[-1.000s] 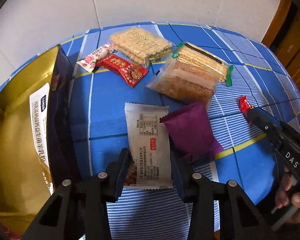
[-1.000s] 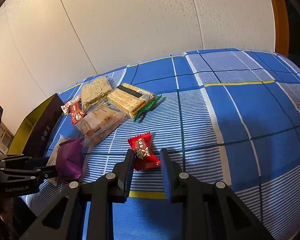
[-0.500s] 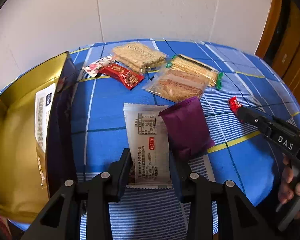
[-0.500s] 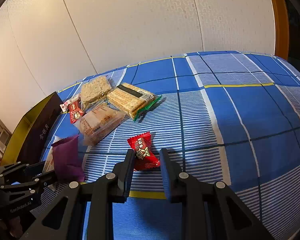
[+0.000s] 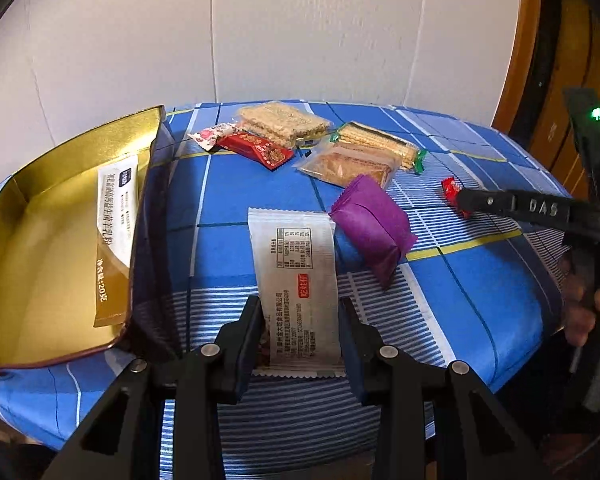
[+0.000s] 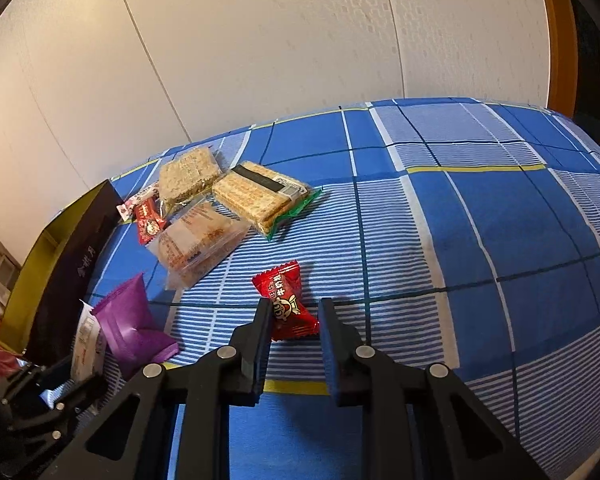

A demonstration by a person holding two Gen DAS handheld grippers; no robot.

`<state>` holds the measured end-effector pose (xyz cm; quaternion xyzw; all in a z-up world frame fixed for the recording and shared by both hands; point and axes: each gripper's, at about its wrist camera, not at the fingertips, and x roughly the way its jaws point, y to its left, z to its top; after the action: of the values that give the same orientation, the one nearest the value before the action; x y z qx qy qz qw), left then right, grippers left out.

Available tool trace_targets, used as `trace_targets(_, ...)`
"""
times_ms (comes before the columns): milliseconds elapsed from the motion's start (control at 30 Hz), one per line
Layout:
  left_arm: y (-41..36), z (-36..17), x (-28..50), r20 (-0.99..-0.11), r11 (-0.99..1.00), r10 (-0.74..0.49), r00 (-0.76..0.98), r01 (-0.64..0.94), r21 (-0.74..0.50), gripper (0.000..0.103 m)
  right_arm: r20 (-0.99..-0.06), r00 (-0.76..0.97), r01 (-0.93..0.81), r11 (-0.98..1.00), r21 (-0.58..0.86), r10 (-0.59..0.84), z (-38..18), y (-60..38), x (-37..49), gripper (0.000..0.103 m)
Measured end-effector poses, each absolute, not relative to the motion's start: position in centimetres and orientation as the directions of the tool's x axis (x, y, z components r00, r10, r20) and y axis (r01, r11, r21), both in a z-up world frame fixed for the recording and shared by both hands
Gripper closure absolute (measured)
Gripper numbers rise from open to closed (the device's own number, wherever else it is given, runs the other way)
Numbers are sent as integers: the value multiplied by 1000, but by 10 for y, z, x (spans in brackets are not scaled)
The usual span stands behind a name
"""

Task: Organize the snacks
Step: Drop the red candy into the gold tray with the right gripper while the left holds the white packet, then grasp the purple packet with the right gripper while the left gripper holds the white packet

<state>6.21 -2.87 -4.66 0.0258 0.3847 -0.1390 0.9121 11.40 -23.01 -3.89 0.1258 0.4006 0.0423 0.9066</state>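
Observation:
My left gripper (image 5: 300, 312) is shut on the near end of a white snack packet (image 5: 294, 276) and holds it lifted off the blue checked cloth (image 5: 480, 288). A gold-lined box (image 5: 28, 248) with a sachet (image 5: 114, 236) inside stands just left of it. A purple packet (image 5: 374, 224) lies right of the white one. My right gripper (image 6: 292, 316) has its fingers on both sides of a small red candy (image 6: 286, 300); the jaws are close to it, contact unclear. The right gripper also shows in the left wrist view (image 5: 460, 200).
Three cracker packs (image 6: 256, 196) (image 6: 186, 174) (image 6: 198, 242), a red sachet (image 5: 256, 150) and a pink-white candy (image 5: 212, 136) lie at the far side of the table. A white wall stands behind. A wooden door frame (image 5: 520, 48) is at the right.
My left gripper has lifted and tilted up with the white packet, so the wall fills more of its view. The right gripper has barely moved around the red candy.

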Motion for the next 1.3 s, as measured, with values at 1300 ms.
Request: trace_targets(1300,0,-52,44,-597,929,-366,714,320,-187,65,-736,463,-425,852,305,494,31,-77,166,66)
